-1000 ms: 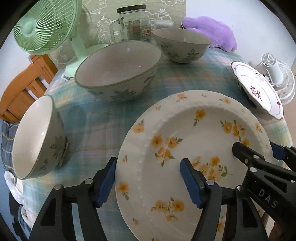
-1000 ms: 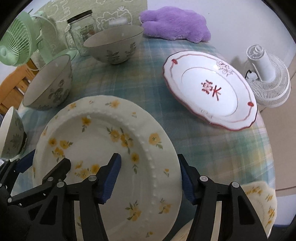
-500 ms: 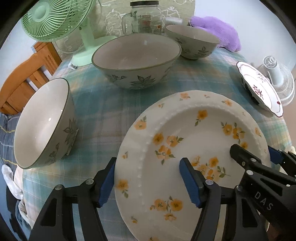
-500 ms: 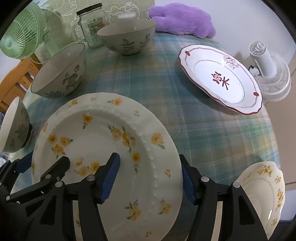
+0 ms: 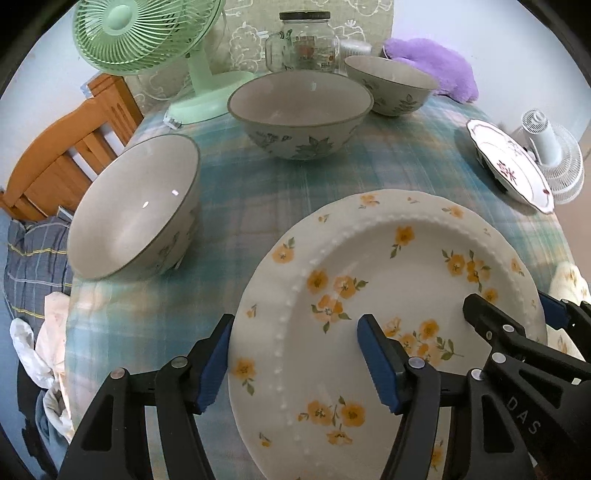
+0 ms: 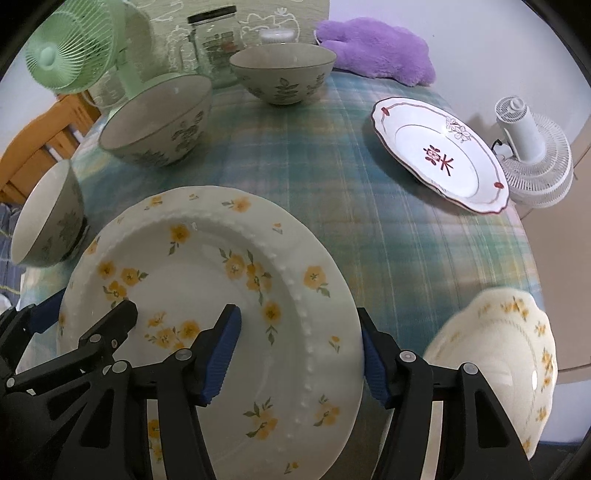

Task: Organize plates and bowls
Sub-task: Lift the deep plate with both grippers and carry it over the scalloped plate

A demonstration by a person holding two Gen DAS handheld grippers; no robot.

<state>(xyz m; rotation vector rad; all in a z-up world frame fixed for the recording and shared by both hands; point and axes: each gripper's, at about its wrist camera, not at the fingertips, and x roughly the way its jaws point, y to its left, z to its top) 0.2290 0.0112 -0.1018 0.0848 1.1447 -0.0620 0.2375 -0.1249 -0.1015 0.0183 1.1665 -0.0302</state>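
A white plate with yellow flowers (image 5: 388, 277) (image 6: 207, 266) hangs above the checked tablecloth, held from both sides. My left gripper (image 5: 295, 332) (image 6: 88, 310) is shut on its left rim, one finger on top and one outside the edge. My right gripper (image 6: 298, 321) (image 5: 511, 306) is shut on the right rim in the same way. Three leaf-patterned bowls stand beyond: a near-left one (image 5: 136, 206), a large middle one (image 5: 299, 107) and a far one (image 5: 391, 81). A red-trimmed plate (image 6: 439, 155) lies at the right. A second yellow-flowered dish (image 6: 491, 347) sits at the near right.
At the table's back stand a green fan (image 5: 144, 33), a glass jar (image 5: 306, 40) and a purple plush (image 5: 436, 62). A small white fan (image 6: 528, 147) lies beyond the right edge. A wooden chair (image 5: 66, 147) and crumpled cloths are at the left.
Both grippers have drawn back toward the near side with the plate between them. The bowls now look farther off, and the second flowered dish has come into the right wrist view.
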